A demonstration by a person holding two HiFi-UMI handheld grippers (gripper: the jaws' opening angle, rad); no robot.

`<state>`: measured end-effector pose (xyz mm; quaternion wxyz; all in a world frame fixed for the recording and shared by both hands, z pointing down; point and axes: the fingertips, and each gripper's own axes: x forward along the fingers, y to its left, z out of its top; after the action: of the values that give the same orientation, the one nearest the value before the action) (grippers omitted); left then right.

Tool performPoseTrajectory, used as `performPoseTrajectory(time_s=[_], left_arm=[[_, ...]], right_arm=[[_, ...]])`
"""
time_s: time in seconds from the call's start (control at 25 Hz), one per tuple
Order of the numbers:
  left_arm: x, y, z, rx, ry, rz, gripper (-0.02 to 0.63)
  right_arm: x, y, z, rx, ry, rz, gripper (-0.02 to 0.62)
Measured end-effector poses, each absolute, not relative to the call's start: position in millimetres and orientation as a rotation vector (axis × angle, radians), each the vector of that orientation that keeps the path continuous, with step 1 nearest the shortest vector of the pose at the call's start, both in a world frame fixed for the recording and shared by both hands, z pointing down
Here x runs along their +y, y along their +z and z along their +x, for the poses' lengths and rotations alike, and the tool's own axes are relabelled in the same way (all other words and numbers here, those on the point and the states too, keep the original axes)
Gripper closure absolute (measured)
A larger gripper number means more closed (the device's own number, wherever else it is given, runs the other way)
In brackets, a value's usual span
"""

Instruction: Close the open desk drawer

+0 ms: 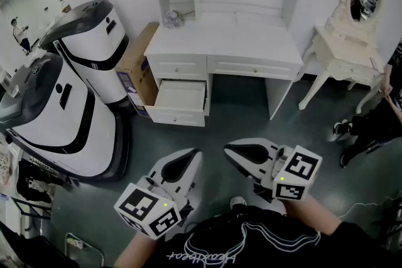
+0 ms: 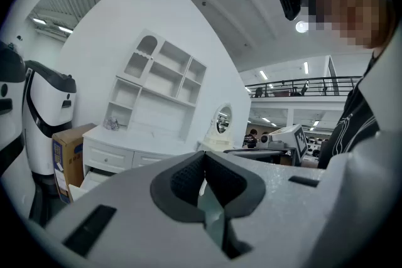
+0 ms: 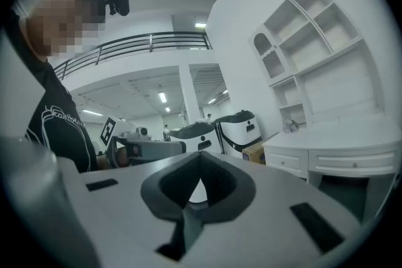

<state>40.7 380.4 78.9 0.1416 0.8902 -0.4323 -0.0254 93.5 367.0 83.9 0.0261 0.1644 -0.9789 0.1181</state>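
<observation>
Dark padded jaws meet at their tips on both tools: the left gripper [image 1: 188,157] and the right gripper [image 1: 233,149] are each closed on nothing, held near the person's body and pointing toward the far wall. Neither touches any furniture.

Well beyond them stands the white desk [image 1: 223,41]. The open drawer [image 1: 181,97] is the lower one on its left side, pulled out toward the near side and seemingly empty, with a closed drawer just above it. A cardboard box [image 1: 135,66] sits just left of it, and large white machines [image 1: 81,103] stand further left.

The risks I'd expect come with the push. Pressing a closed tip against one end of the drawer front could skew it on its runners and jam it partway. A hard shove could slam it. Coming in from the left, a gripper could catch the box.
</observation>
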Motion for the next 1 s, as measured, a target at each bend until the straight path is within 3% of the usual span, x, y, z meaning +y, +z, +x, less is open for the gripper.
performPoseTrajectory(time_s=[0.56, 1.0], left_arm=[[358.1, 97.8, 24.2, -1.296, -0.034, 2.529, 0.601], [267.7, 127.1, 4.4, -1.333, -0.014, 2.412, 0.601]], right_arm=[[341.7, 93.6, 81.8, -3.048, 0.429, 0.495, 0.589], [249.8, 123.5, 62.1, -3.019, 0.554, 0.423, 0.589]])
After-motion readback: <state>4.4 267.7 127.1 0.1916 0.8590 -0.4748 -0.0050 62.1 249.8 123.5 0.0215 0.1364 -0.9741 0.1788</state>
